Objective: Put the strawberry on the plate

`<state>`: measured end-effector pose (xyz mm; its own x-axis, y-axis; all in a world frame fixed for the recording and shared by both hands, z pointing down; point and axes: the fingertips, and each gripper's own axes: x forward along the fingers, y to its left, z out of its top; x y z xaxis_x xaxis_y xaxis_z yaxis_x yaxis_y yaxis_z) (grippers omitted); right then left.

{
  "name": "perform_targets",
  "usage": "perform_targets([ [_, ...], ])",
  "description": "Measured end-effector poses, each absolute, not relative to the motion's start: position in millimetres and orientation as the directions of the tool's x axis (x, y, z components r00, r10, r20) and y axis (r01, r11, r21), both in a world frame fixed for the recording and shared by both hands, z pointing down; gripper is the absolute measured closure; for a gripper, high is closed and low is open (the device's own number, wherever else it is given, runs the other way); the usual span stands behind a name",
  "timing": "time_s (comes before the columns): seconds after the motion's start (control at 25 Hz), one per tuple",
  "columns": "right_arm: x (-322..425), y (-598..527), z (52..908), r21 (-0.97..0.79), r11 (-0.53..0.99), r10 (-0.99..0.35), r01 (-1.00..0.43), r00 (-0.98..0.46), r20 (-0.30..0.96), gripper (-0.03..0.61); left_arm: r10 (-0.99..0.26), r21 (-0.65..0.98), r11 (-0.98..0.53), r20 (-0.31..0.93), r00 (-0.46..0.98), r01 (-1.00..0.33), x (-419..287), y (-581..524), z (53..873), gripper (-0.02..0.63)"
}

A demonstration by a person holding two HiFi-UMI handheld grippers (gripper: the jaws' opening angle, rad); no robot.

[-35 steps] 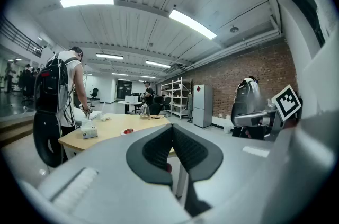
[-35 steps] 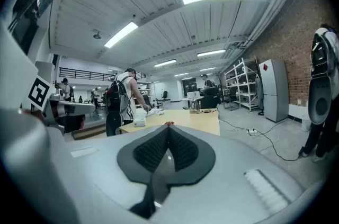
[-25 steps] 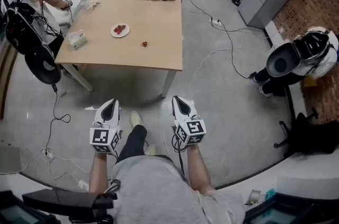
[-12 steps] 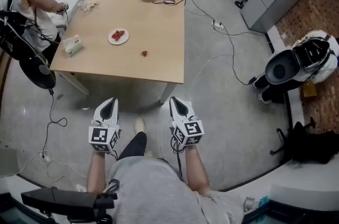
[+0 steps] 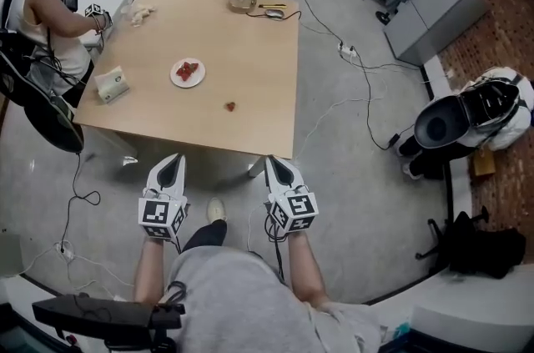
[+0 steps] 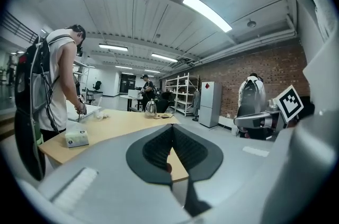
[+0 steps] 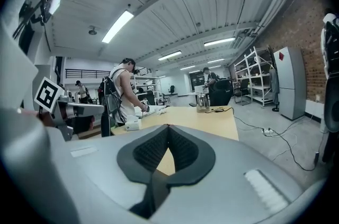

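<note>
Strawberry (image 5: 229, 105) lies bare on the table (image 5: 250, 51), the plate (image 5: 177, 79) farther in; left gripper (image 5: 173, 161) and right gripper (image 5: 275, 162) hang off the table's near edge, both closed and empty.

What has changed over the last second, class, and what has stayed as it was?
The person has walked toward the table, so its near edge now lies just ahead of the left gripper and the right gripper. Nothing was taken hold of or let go. Unchanged: both grippers are shut and empty, side by side, and the strawberry lies on the table, apart from the plate.
</note>
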<state>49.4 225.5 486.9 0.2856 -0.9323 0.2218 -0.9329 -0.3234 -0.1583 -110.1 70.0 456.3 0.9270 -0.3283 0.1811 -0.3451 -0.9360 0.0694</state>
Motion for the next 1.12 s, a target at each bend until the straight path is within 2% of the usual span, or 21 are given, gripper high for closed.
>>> perform_targets([
  [0.56, 93, 139, 497, -0.146, -0.313, -0.932, -0.938, 0.274, 0.237, 0.571, -0.333, 0.067, -0.934, 0.187, 0.924, -0.35, -66, -11, 466, 0.594],
  [1.12, 109, 105, 519, -0.15, -0.291, -0.927, -0.945, 0.24, 0.289, 0.571, -0.376, 0.085, -0.912, 0.223, 0.899, -0.402, -66, -39, 485, 0.594],
])
